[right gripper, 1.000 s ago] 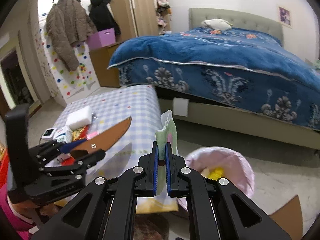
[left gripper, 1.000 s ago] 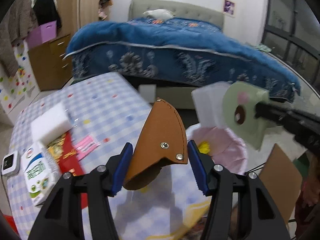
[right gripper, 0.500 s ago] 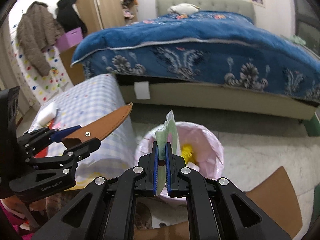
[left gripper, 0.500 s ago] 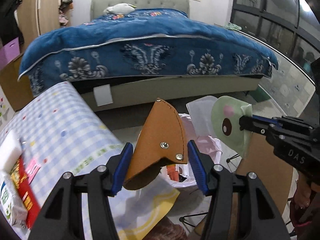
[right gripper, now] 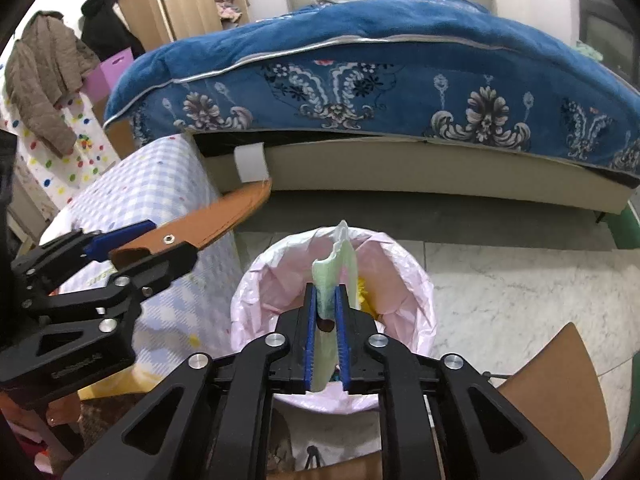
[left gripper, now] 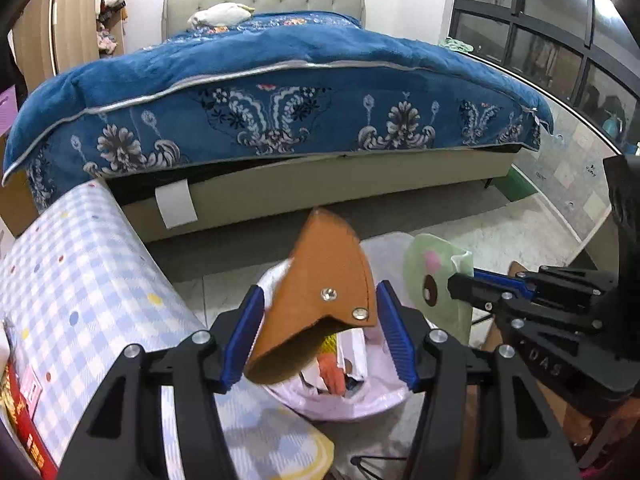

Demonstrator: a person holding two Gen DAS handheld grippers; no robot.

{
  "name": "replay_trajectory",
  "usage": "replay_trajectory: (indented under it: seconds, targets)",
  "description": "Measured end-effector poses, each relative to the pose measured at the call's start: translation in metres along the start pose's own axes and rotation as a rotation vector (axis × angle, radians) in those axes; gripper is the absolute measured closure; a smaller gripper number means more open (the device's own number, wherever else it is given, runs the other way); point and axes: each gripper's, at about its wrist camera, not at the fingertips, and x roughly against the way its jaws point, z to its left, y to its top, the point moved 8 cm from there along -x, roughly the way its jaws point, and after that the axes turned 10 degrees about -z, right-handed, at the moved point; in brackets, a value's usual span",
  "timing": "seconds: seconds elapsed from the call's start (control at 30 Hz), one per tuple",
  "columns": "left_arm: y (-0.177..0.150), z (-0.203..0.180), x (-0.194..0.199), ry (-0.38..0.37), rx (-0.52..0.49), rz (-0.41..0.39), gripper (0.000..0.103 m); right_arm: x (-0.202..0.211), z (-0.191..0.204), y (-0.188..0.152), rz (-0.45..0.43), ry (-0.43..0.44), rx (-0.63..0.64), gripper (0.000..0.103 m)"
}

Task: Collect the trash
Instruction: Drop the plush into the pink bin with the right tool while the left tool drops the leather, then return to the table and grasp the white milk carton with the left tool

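Left gripper point(left gripper: 320, 336): jaws stand wide and have just eased wider; the brown leather sheath point(left gripper: 320, 300) sits between the pads, contact on the right pad hard to judge.
Right gripper point(right gripper: 324, 332): jaws have just been parting; a small gap shows around the pale green wrapper point(right gripper: 334, 276), which stands between the pads.
Bin point(right gripper: 416, 280): pink-lined, lower centre, directly under both items.
Hidden: sheath's lower end behind the left fingers; bin contents mostly blocked.
View difference: only the right wrist shows the sheath's long profile point(right gripper: 216, 220); only the left shows the wrapper's round face point(left gripper: 436, 280).
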Motion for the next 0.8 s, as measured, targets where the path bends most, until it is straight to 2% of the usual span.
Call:
replay_trajectory:
  seconds: [0.07, 0.27, 0.4, 0.6, 0.8]
  targets:
    - [0.002, 0.003, 0.000, 0.008, 0.008, -0.007, 0.037, -0.002, -0.006, 0.002, -0.003, -0.015, -0.011, 0.075]
    - [0.003, 0.027, 0.023, 0.068, 0.036, -0.029, 0.036, 0.017, -0.009, 0.010, -0.043, -0.040, -0.018, 0.074]
    - [0.002, 0.047, 0.054, 0.122, 0.059, -0.058, 0.036, 0.039, 0.011, 0.020, -0.092, -0.016, 0.007, 0.074]
    - [-0.005, 0.082, 0.114, 0.215, 0.099, -0.104, 0.035, 0.065, 0.076, 0.031, -0.139, 0.089, 0.091, 0.074]
    - [-0.026, 0.133, 0.171, 0.354, 0.150, -0.119, 0.033, 0.071, 0.157, 0.029, -0.134, 0.210, 0.200, 0.073]
